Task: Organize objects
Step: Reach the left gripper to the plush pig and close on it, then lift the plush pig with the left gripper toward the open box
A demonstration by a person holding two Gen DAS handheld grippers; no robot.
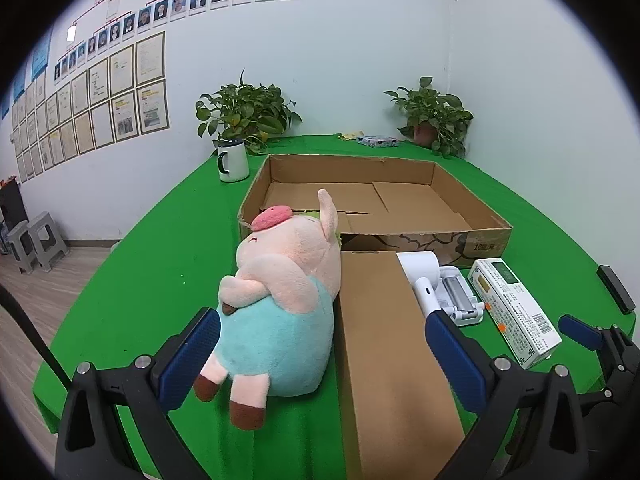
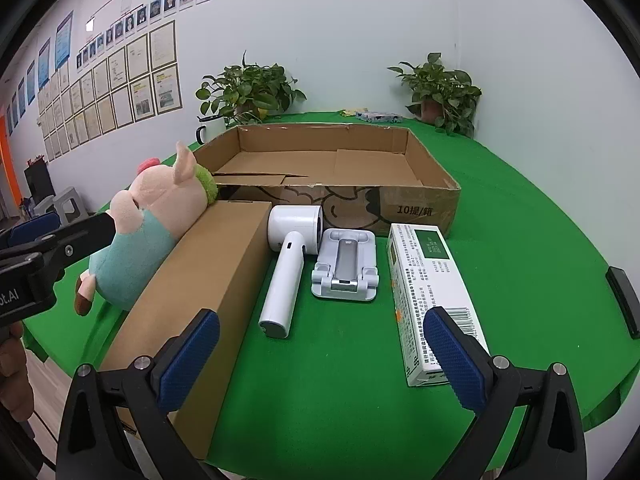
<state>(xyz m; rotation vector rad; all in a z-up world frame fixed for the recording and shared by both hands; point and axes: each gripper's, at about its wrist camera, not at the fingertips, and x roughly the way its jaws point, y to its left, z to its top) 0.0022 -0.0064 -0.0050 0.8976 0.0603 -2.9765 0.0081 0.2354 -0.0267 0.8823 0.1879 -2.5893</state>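
Left claw (image 1: 320,354) spread wide and empty, straddling plush pig (image 1: 280,300) and long brown box (image 1: 384,344) at the table's (image 1: 152,256) near edge, pig's length running away toward the open carton (image 1: 472,240) beyond; right claw (image 2: 320,354) likewise apart, empty, nearer the dryer (image 2: 286,268).

Bright, even overhead room light in both views. Soft faint shadows under objects on green-clothed bench (image 2: 520,200). Strong fisheye bending, black vignette at corners. Focus sharp; white painted wall (image 1: 360,60) slightly washed out.
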